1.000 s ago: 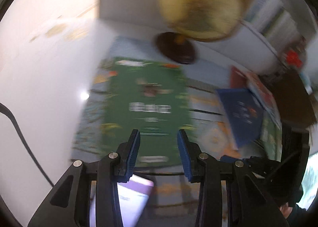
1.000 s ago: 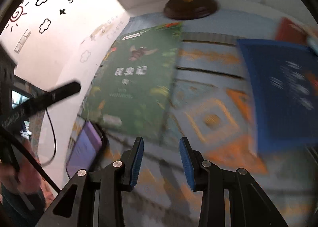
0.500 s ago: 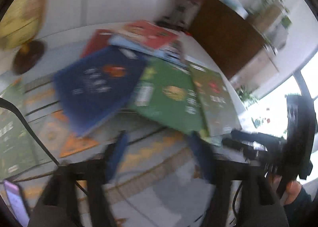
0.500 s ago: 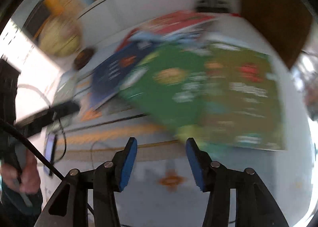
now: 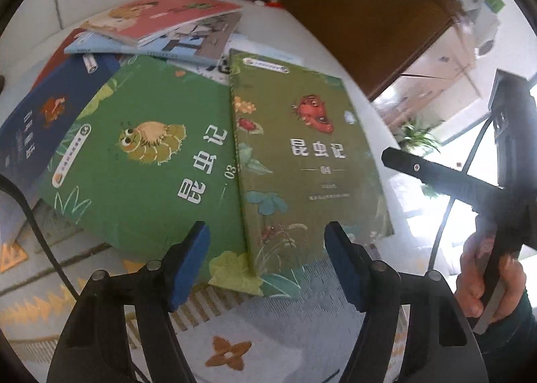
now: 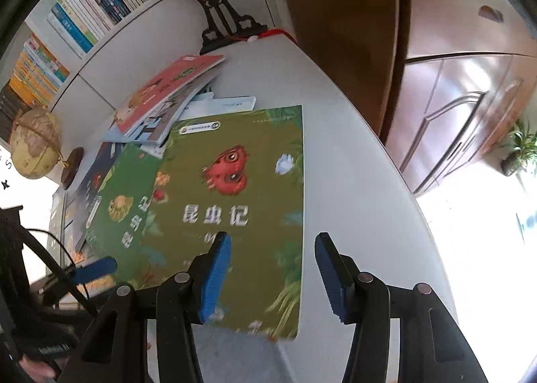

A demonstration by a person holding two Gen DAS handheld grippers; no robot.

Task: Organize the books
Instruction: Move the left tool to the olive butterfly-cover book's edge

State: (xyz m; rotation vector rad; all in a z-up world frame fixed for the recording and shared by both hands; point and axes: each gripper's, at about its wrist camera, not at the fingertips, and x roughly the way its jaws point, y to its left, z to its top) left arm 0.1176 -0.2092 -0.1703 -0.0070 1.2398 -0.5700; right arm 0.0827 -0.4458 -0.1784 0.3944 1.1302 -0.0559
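- At the far left, a dark blue book with a small red picture (image 5: 37, 124) lies flat, partly under the others.
- Next to it lies a bright green book with a yellow caterpillar (image 5: 147, 161). It is turned crooked.
- Behind these, a pink-red thin book (image 5: 161, 15) sits on a pale blue book (image 5: 188, 44) in a messy pile.
- The left gripper (image 5: 266, 262) hangs over the near edges of the two green books. Its blue jaws are closing, but nothing is held between them.
- To the right lies an olive green book with a red bug (image 6: 241, 195), overlapping the bright green one.
- The right gripper (image 6: 272, 269) hangs over this book's near right corner, jaws apart and holding nothing.
- I think most of the tidying is left, because these books on the white table (image 6: 355, 188) are spread about, not stacked.
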